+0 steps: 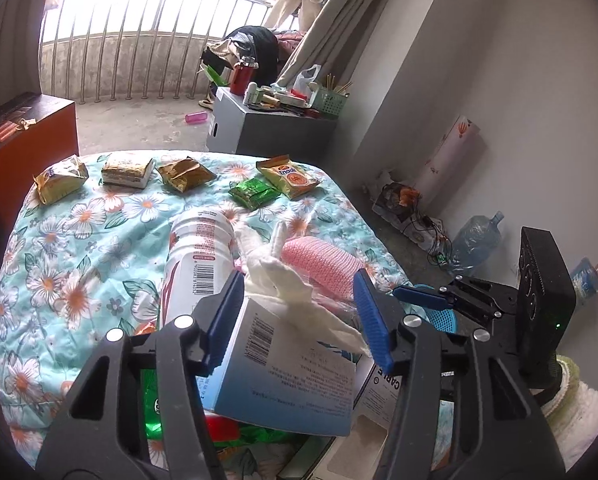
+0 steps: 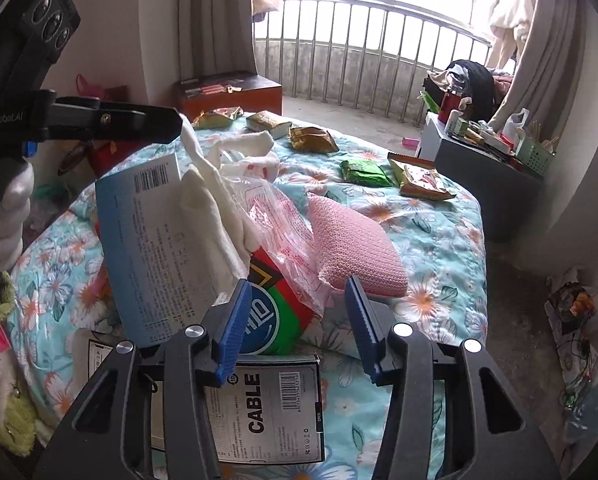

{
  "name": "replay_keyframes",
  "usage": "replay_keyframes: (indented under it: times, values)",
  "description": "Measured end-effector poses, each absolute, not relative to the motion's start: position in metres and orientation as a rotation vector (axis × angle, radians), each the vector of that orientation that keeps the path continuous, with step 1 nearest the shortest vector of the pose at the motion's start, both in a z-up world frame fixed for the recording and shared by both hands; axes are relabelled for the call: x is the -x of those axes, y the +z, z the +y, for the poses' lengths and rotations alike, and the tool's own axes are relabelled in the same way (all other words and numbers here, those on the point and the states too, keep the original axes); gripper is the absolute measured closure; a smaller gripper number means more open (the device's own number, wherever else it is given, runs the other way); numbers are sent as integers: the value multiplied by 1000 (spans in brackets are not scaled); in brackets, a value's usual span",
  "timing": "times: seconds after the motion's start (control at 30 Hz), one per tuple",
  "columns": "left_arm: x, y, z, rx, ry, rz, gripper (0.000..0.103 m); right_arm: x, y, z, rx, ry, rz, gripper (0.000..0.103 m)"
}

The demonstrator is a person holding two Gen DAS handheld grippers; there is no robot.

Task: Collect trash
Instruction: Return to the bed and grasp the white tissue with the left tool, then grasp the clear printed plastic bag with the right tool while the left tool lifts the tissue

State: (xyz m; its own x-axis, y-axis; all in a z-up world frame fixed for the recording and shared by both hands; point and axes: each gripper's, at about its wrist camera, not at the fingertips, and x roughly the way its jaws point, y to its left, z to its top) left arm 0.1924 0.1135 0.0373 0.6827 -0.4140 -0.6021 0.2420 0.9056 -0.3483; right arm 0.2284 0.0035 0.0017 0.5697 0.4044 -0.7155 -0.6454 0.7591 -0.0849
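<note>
Our left claw, spread, straddles the light, stiff blue box; we should pinch its edges. The right claw is spread too.

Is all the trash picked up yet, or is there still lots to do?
Hardly started: nothing looks collected yet. The left hand-held gripper straddles the blue box, jaws open; the right hand-held gripper hangs open over the plastic bag. Still on the bedspread: five snack packets, the white bottle, pink sponge and cable box.
</note>
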Motion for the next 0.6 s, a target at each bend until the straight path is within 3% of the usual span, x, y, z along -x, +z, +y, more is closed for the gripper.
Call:
replay_keyframes:
  times: [0.3,0.5,0.6]
  values:
    - [-203,27,109,225,-381,768,79,-249,-21,26,485,676,770,69]
    - [-204,24,110,205,-380,754,94,-254,-26,34,477,692,775,88]
    - [-203,26,113,214,-375,738,100,-253,-25,33,454,689,769,92]
